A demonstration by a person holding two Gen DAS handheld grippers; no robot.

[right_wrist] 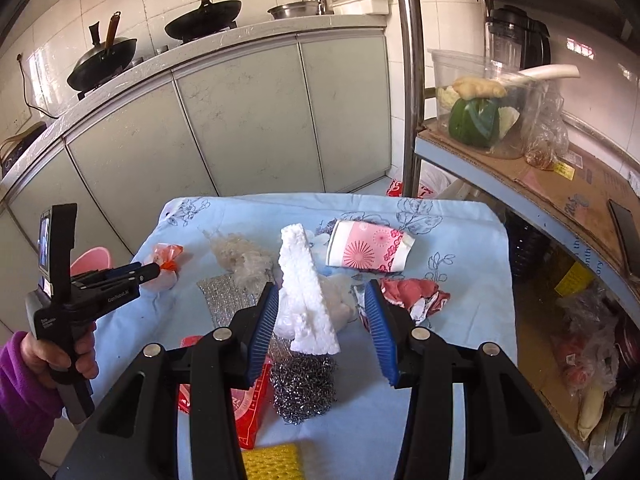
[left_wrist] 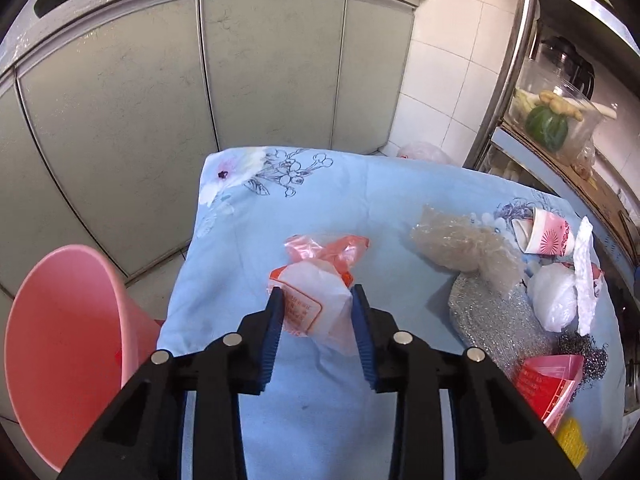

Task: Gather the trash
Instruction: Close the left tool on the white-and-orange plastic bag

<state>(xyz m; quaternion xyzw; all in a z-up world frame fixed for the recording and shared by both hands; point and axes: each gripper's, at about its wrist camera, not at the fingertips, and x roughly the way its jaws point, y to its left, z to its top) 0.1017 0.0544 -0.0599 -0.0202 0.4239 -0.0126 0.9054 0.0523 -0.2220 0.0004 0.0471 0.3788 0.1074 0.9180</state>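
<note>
Blue-padded fingers of the left gripper [left_wrist: 316,294] fill the foreground of the left wrist view, set against either side of a knotted orange-and-white plastic bag [left_wrist: 316,280] on the blue floral cloth [left_wrist: 248,216]; the pads appear to touch the film and pinch it, though how firm the hold is cannot be confirmed. A pink bin [left_wrist: 60,320] stands on the floor at the table's left edge, close to the bag, and is judged the destination. Risk: thin film may slide out of the pads on lifting, or the cloth may be dragged along. In the right wrist view, the right gripper [right_wrist: 322,292] stands half open around a strip of white foam [right_wrist: 308,292] over a white bag [right_wrist: 340,308]; the left pad looks to touch the pile, the right pad stands clear, so nothing is held. A steel scourer [right_wrist: 304,384], a red packet [right_wrist: 252,404], a silver mesh pad [right_wrist: 228,296], a pink paper cup [right_wrist: 368,251] and crumpled red paper [right_wrist: 412,296] lie nearby. Risk: closing here could catch the foam alone, which may snap or tip, and nudge the scourer off the table's near edge.
</note>
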